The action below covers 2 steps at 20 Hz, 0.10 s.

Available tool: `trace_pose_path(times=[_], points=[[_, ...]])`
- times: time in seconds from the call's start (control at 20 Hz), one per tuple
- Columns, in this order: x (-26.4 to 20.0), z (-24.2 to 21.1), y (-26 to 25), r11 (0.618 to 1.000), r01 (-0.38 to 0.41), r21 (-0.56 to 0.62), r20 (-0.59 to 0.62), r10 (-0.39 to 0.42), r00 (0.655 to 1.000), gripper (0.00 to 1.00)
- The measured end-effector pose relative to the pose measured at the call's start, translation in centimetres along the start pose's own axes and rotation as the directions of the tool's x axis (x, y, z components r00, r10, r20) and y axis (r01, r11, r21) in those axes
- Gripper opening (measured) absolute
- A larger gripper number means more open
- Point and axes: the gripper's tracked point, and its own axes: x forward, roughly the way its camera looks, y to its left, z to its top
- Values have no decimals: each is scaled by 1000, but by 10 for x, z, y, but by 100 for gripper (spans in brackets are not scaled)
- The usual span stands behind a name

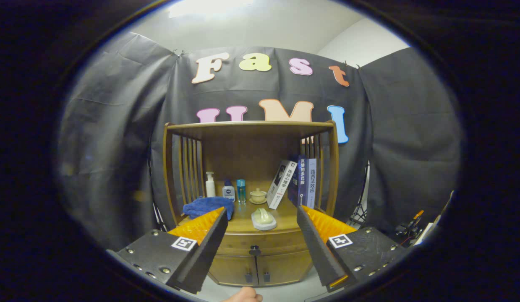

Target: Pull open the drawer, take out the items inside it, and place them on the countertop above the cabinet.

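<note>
gripper (260,222): your fingers are spread wide, grasping nothing, well back from the cabinet.
drawer (260,243): shut, its dark knob (254,251) between your fingers, under the countertop (285,218).
countertop: blue cloth (209,206) beyond your left finger, pale soap dish (263,219) at the front, bottles (228,188), a small cup (257,196) and leaning books (295,182) behind.
lower doors (260,268): closed.
</note>
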Motion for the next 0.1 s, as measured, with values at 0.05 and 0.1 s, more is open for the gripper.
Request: trace_pose_path(times=[0.05, 0.1], points=[[1, 0, -1, 1000, 0, 1, 0, 0, 1000, 98], [1, -1, -2, 1000, 1, 1, 1, -1, 1000, 98]])
